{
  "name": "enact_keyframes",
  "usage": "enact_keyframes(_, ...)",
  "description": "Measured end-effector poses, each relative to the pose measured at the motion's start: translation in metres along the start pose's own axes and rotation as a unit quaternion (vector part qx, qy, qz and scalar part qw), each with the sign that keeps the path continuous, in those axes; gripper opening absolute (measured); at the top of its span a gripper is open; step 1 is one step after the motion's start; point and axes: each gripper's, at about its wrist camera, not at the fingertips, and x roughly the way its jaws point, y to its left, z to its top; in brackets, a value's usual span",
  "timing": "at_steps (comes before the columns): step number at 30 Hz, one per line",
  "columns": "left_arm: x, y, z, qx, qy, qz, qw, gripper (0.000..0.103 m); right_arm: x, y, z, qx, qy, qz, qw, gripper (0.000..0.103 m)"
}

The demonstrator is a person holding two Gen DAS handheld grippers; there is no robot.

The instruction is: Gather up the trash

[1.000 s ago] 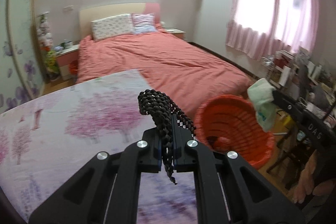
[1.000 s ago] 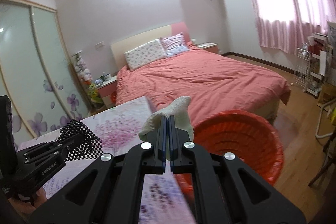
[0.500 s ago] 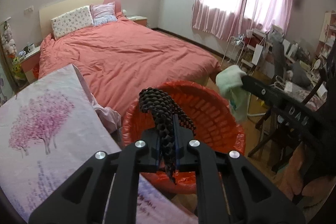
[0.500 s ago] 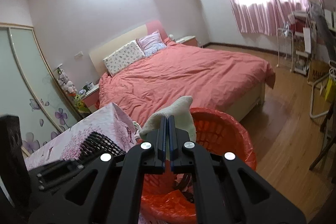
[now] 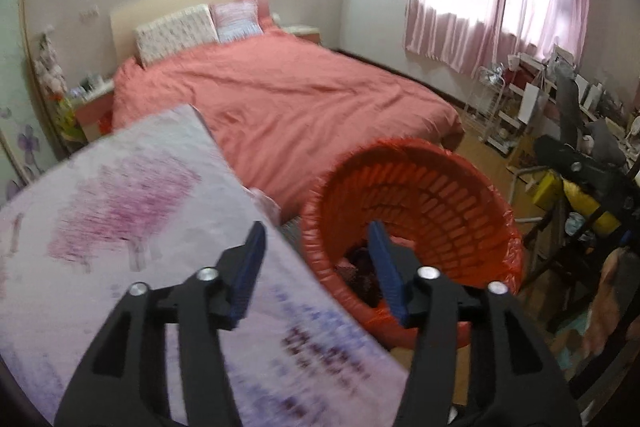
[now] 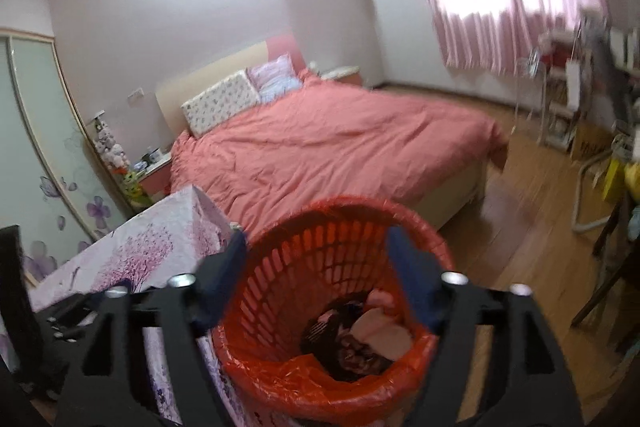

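An orange slatted basket (image 6: pixel 280 267) lined with an orange bag stands on the floor beside the table. Inside it lie a black mesh piece (image 6: pixel 320 331) and a pale cloth (image 6: pixel 380 327) among dark scraps. My right gripper (image 6: pixel 316 247) hangs over the basket's mouth, its jaws opening wide with nothing between them. In the left wrist view the basket (image 5: pixel 440 187) is to the right, and my left gripper (image 5: pixel 316 241) hovers at its near rim, jaws opening and empty. Dark trash (image 5: pixel 360 267) shows at the basket's bottom.
A table with a pink tree-print cloth (image 5: pixel 120 207) lies left of the basket. A bed with a salmon cover (image 6: pixel 340 147) fills the room behind. A cluttered rack and desk (image 5: pixel 540 99) stand at the right under pink curtains. Wooden floor (image 6: pixel 532 195) runs right of the bed.
Both grippers moved over the basket and opened. The black mesh piece left my left gripper and the pale cloth left my right gripper; both now lie inside the basket.
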Motion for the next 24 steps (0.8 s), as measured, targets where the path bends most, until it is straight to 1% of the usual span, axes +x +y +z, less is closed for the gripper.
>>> enact_keyframes(1,-0.015,0.004,-0.005,0.000,-0.015,0.009,0.9999,0.068,-0.007,0.003,-0.001,-0.006,-0.008,-0.005,1.000,0.090)
enact_keyframes(2,-0.025,0.008,-0.008,-0.002,-0.024,0.018,0.9995,0.071,-0.022,0.009,-0.002,-0.020,-0.023,-0.014,0.999,0.093)
enact_keyframes(3,-0.038,0.013,-0.012,-0.006,-0.035,0.028,0.9990,0.076,-0.035,0.016,-0.005,-0.032,-0.034,-0.025,0.999,0.099)
enact_keyframes(4,-0.051,0.018,-0.017,-0.012,-0.045,0.036,0.9983,0.080,-0.041,0.020,-0.006,-0.039,-0.041,-0.032,0.998,0.101)
enact_keyframes(5,-0.061,0.022,-0.020,-0.016,-0.050,0.041,0.9978,0.082,-0.053,0.027,-0.010,-0.050,-0.050,-0.045,0.996,0.101)
enact_keyframes(7,-0.084,0.031,-0.032,-0.025,-0.060,0.053,0.9965,0.091,-0.072,0.039,-0.019,-0.073,-0.060,-0.068,0.993,0.101)
enact_keyframes(9,-0.104,0.037,-0.044,-0.031,-0.071,0.070,0.9945,0.094,-0.080,0.046,-0.022,-0.088,-0.065,-0.085,0.990,0.101)
enact_keyframes(10,-0.116,0.040,-0.051,-0.035,-0.080,0.078,0.9931,0.097,-0.090,0.052,-0.029,-0.093,-0.071,-0.094,0.989,0.101)
enact_keyframes(12,-0.140,0.044,-0.066,-0.043,-0.097,0.094,0.9899,0.099,-0.100,0.055,-0.035,-0.092,-0.076,-0.098,0.988,0.101)
enact_keyframes(14,-0.157,0.046,-0.076,-0.045,-0.109,0.107,0.9873,0.099,-0.114,0.060,-0.045,-0.090,-0.078,-0.097,0.988,0.101)
enact_keyframes(16,-0.176,0.045,-0.092,-0.047,-0.122,0.129,0.9829,0.099,-0.124,0.065,-0.053,-0.093,-0.083,-0.097,0.987,0.101)
enact_keyframes(18,-0.193,0.047,-0.108,-0.055,-0.128,0.151,0.9786,0.099,-0.134,0.071,-0.064,-0.097,-0.090,-0.097,0.986,0.101)
enact_keyframes(20,-0.204,0.048,-0.120,-0.066,-0.133,0.166,0.9750,0.099,-0.142,0.078,-0.072,-0.101,-0.092,-0.098,0.986,0.101)
enact_keyframes(22,-0.217,0.049,-0.136,-0.080,-0.140,0.192,0.9681,0.099,-0.145,0.085,-0.076,-0.103,-0.093,-0.101,0.985,0.101)
enact_keyframes(24,-0.226,0.051,-0.148,-0.092,-0.139,0.213,0.9629,0.099,-0.150,0.089,-0.081,-0.100,-0.092,-0.101,0.985,0.101)
